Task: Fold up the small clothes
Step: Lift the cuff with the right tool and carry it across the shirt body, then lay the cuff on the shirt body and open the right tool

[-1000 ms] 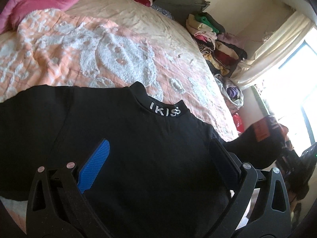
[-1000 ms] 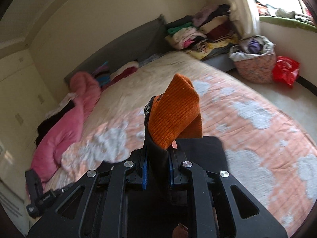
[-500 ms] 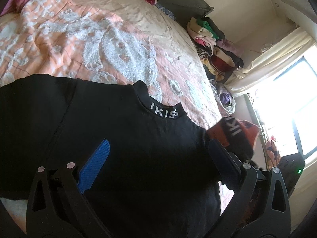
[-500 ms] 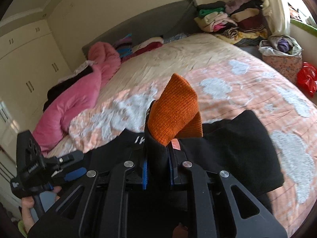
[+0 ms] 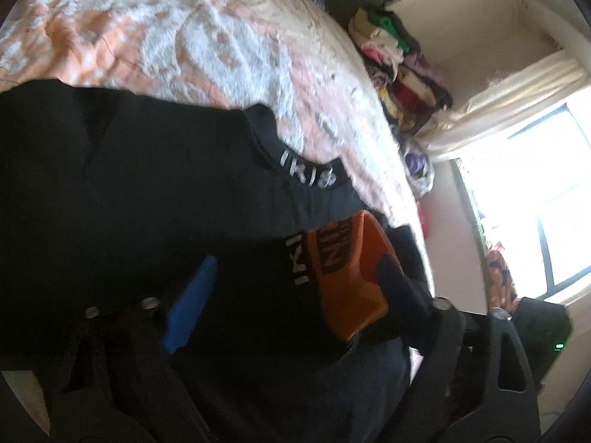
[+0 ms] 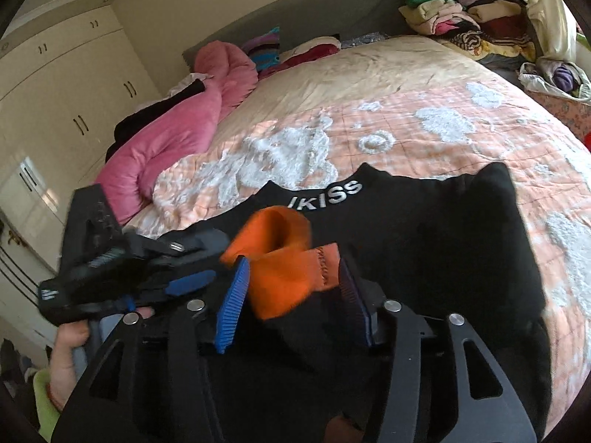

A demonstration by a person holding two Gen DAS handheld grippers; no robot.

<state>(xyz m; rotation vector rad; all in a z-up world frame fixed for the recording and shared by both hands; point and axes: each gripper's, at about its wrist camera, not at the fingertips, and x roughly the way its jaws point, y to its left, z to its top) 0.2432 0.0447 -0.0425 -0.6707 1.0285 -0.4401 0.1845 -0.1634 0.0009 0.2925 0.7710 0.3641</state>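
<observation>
**Sleeve laid across black top as both tongs stand open on the bed**

Nearest, the right gripper (image 6: 291,302) has its jaws spread, the orange cuff (image 6: 284,258) lying loose between them, gripped by neither. The left gripper (image 6: 177,273) is likewise wide open over the black top (image 6: 424,236), holding nothing. Unpinned, the cuff could spring back or snag a finger on withdrawal, undoing the fold. The top lies flat on the peach quilt (image 6: 424,125); a clothes pile (image 6: 469,22) sits beyond.

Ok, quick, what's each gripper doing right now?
Left gripper: open, holding nothing.
Right gripper: open, orange cuff lies loose between its fingers.
</observation>
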